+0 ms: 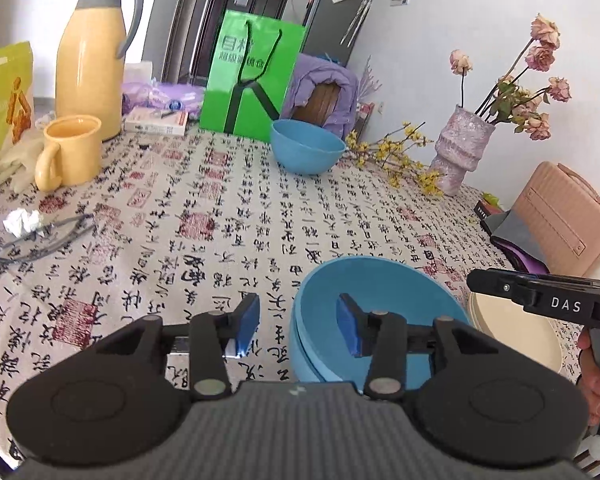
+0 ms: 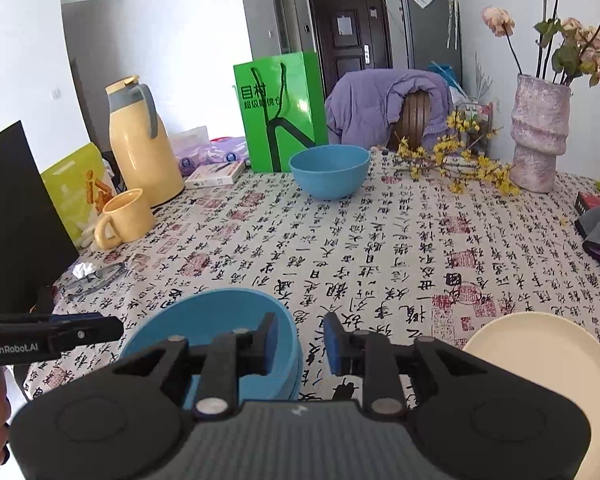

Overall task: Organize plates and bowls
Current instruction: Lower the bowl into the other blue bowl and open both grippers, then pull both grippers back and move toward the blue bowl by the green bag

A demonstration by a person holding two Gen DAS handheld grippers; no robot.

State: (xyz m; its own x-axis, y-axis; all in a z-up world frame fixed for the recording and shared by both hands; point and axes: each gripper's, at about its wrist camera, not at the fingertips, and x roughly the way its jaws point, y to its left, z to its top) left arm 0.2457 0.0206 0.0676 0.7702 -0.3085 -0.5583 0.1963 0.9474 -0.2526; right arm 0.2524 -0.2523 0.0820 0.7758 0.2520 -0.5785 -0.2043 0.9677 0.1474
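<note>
Stacked blue bowls [image 1: 380, 320] between both grippers' half-open, empty jaws, rim astride each pair.

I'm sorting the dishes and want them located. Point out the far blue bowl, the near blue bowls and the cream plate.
far blue bowl [image 2: 330, 174]: right wrist view, outer wall.
near blue bowls [image 1: 384, 292]: left wrist view, inner wall of the top bowl.
cream plate [image 2: 540, 356]: right wrist view, flat centre.

Cream plate [image 2: 540, 364] cut off by frame edge, partly behind hand-held gripper [image 2: 300, 340]
</note>
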